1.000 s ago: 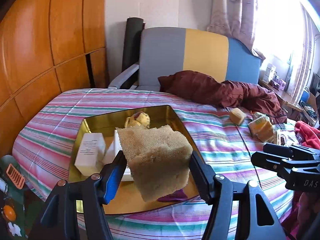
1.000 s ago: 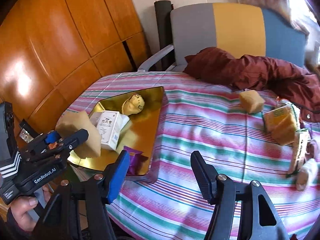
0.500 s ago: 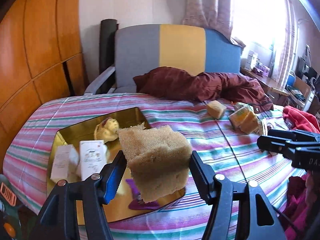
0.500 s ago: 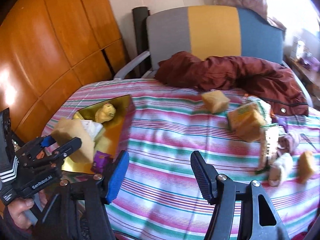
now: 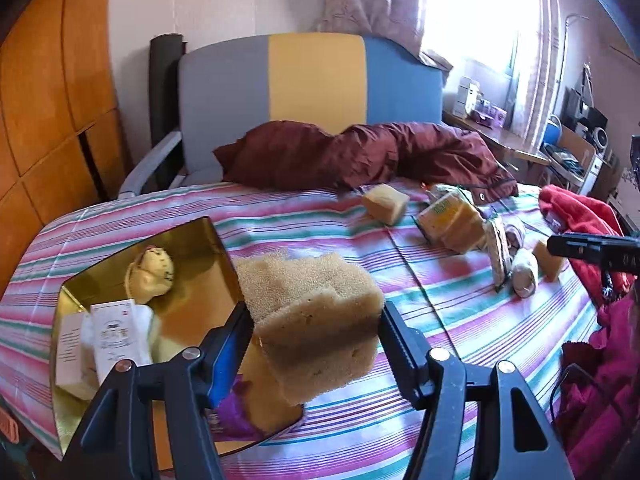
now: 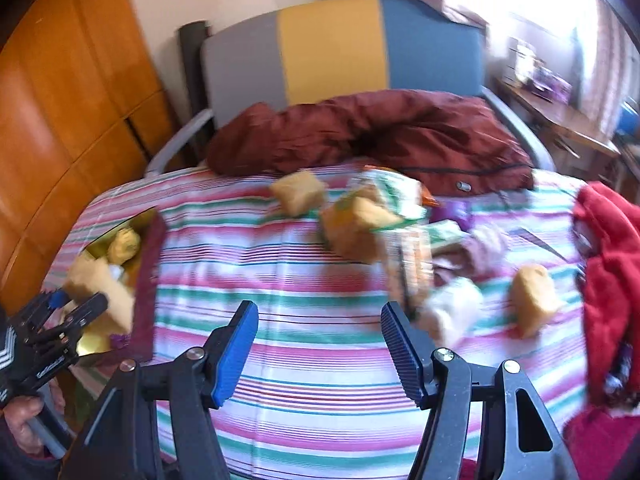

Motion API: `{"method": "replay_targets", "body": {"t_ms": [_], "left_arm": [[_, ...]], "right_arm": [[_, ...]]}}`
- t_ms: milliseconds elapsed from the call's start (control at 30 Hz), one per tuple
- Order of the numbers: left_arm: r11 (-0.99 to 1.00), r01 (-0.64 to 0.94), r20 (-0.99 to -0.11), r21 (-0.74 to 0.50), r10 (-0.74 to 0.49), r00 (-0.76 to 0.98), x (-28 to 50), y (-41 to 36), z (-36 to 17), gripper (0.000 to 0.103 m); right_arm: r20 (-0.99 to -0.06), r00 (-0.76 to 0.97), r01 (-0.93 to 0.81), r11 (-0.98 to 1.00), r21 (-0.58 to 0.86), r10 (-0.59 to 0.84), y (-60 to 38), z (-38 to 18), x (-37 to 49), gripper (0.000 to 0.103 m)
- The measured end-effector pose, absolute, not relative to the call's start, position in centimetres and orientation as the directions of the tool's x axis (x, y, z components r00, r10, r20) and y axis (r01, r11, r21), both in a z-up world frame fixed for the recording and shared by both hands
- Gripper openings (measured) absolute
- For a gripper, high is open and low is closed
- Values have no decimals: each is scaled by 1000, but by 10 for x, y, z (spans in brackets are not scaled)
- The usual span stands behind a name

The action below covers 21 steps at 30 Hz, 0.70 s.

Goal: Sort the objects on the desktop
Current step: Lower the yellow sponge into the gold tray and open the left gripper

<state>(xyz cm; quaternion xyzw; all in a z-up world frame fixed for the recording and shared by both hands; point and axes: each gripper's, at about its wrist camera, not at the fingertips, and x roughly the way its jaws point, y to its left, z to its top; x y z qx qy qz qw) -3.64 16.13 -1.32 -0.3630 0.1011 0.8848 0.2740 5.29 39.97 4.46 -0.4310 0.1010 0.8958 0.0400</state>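
Observation:
My left gripper (image 5: 314,312) is shut on a big tan sponge (image 5: 316,320), held in the air over the right edge of a gold tray (image 5: 196,240). The tray holds a yellow plush toy (image 5: 150,274), white boxes (image 5: 112,332) and a purple packet (image 5: 236,416). In the right wrist view the same left gripper (image 6: 76,304) and sponge (image 6: 100,292) show at far left. My right gripper (image 6: 318,320) is open and empty above the striped cloth (image 6: 320,380). Ahead of it lie loose sponges (image 6: 298,192) (image 6: 534,300) and a heap of snack packets (image 6: 384,224).
A dark red jacket (image 6: 380,140) lies at the back of the table before a grey, yellow and blue chair (image 6: 340,48). Red clothing (image 6: 608,264) bunches at the right edge. A wooden wardrobe (image 6: 68,92) stands left. A hand (image 6: 24,420) holds the left gripper.
Both views have swung right. The tray has slid left in both, and the heap of packets and sponges has come nearer the right gripper. The left gripper's hold on the sponge is unchanged.

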Motion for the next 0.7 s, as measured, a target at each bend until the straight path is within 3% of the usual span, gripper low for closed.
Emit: {"method": "replay_targets", "body": {"t_ms": [267,467,567,700], "left_arm": [[-792,-610,-727,-31,437,-530,-33,188,-25,64],[-764,-645,-736,-29,453,-503,-27,204,-30,64],[-730,-680,-710,-63,511,-484,-21,205,-28,64],[-737,-675,-684,-21,503,-528,-15,203,-26,64]], "right_arm": [[-834,-549,-300,-946,127,62,457,26,58,65],[-882,-469,-373,-915,155,42,486,0,48,65],[-891,-452,-390,-908,152,45,493,-9,42,65],[-886,-462,-393,-906,160,43,495,-15,38,65]]}}
